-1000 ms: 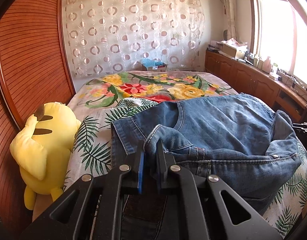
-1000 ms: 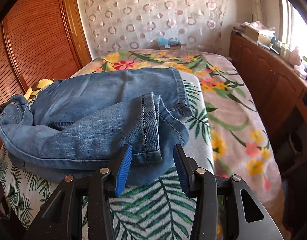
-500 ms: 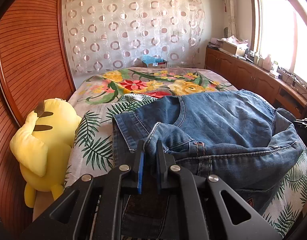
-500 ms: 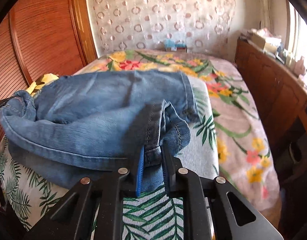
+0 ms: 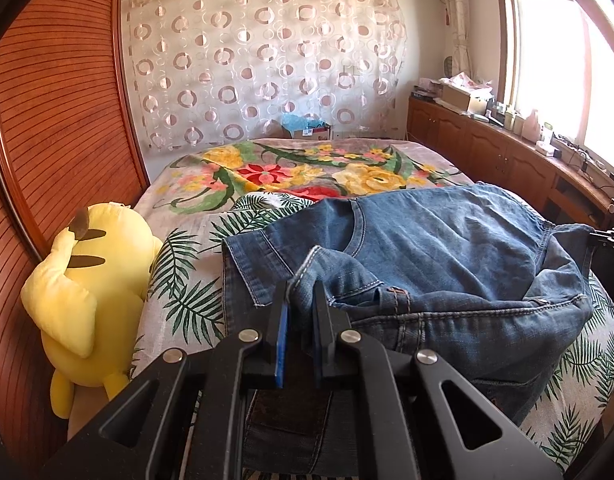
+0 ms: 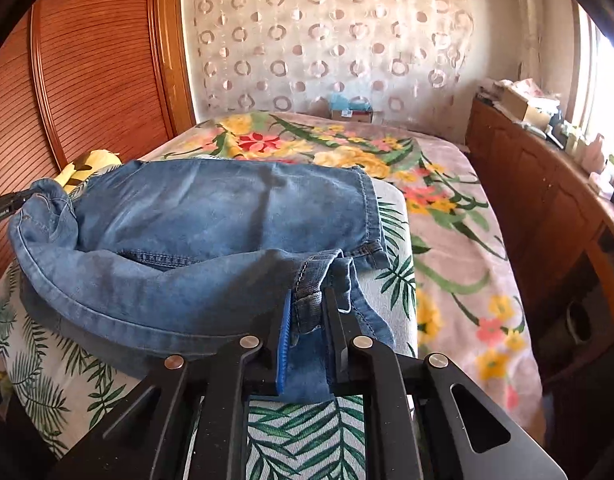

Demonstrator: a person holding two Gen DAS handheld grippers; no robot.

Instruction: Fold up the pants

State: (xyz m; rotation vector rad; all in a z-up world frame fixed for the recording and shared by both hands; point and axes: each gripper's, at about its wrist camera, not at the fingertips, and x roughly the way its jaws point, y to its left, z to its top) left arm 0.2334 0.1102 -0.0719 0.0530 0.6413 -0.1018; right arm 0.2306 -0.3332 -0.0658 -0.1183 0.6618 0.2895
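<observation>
The faded blue denim pants (image 6: 211,216) lie half-folded on the leaf-print bed cover (image 6: 307,432). Both the left gripper (image 5: 301,304) and right gripper (image 6: 309,312) have jaws pinched tight on denim edges, apparently mid-fold. The next move likely calls for carrying both edges across evenly.

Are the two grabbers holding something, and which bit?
Yes, both hold the jeans. The left gripper pinches a stitched edge near the waistband, its jaws shut on denim. The right gripper pinches a leg hem.

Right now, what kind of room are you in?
It looks like a bedroom. The jeans lie on a bed with a flowery blanket, a yellow plush toy sits beside it, and a curtain with circles hangs behind it.
</observation>
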